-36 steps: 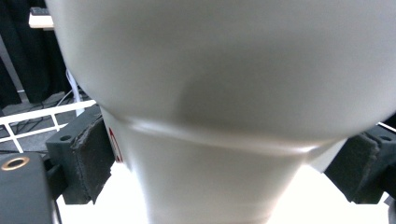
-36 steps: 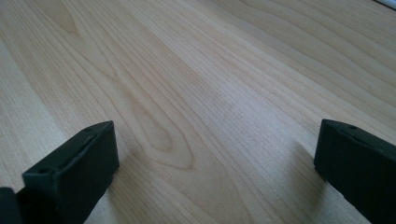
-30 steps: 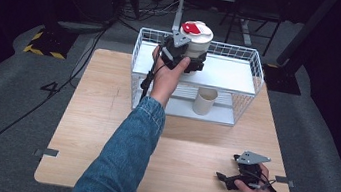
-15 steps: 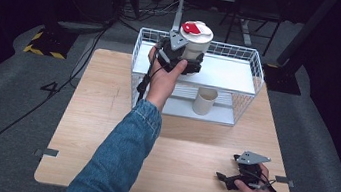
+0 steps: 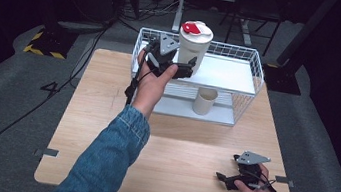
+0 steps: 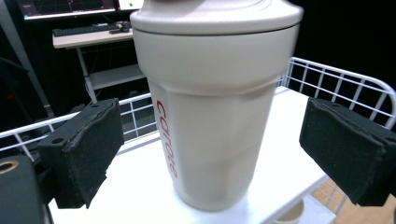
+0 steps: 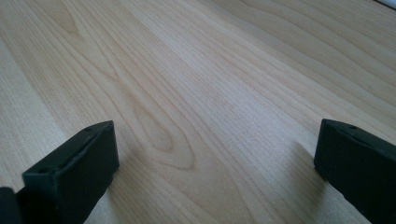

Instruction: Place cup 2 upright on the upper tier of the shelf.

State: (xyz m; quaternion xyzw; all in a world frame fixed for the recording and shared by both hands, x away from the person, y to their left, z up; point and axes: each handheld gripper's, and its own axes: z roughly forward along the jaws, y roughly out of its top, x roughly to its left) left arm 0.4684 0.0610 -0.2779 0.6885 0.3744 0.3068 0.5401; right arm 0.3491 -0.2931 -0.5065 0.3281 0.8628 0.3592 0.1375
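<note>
tumbler [image 6: 215, 102]: lid top cut by upper edge of left gripper view | paper cup [image 5: 204, 101]: base behind wire rack [image 5: 257, 78] front rail | red lettering partly turned away, unreadable

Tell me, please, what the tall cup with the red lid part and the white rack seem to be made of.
The tall cup looks like matte plastic, possibly coated metal: an even cream surface with soft highlights, printed red lettering and a moulded lid seam. The white rack seems to be coated metal wire: thin white rods crossing in a grid, with a smooth white shelf, perhaps painted sheet metal or plastic.
</note>
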